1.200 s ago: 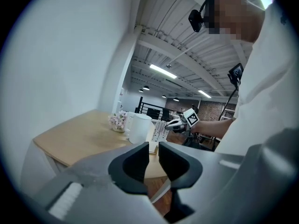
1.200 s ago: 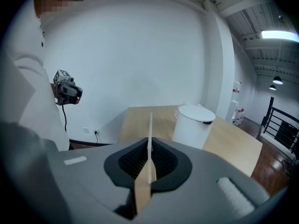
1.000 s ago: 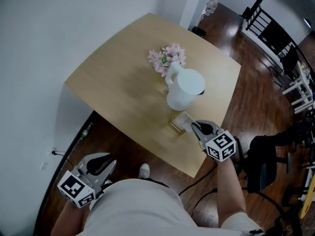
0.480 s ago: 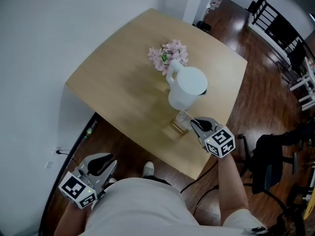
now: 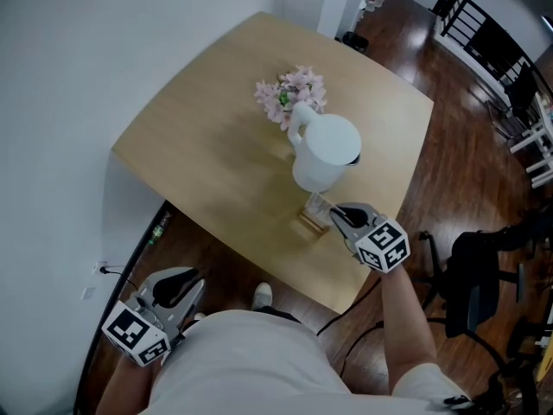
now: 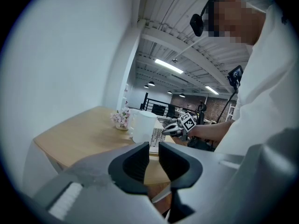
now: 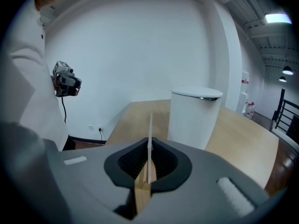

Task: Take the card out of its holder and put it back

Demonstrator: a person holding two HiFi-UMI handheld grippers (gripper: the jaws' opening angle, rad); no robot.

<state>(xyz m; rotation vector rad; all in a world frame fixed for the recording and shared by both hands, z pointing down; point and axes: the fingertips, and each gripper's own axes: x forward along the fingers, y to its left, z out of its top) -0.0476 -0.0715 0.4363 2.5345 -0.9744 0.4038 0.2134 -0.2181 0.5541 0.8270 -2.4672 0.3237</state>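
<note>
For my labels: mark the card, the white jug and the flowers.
card [image 7: 150, 134], right gripper view, its thin upright edge between the jaws.
white jug [image 5: 330, 143], head view, middle of its top.
flowers [image 5: 292, 89], head view, middle of the pink bunch.

card [image 5: 318, 205] print unreadable, holder [image 5: 308, 224] half hidden

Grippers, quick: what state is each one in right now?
Left gripper: jaws slightly apart, nothing between them.
Right gripper: shut on the card, held edge-on.
</note>
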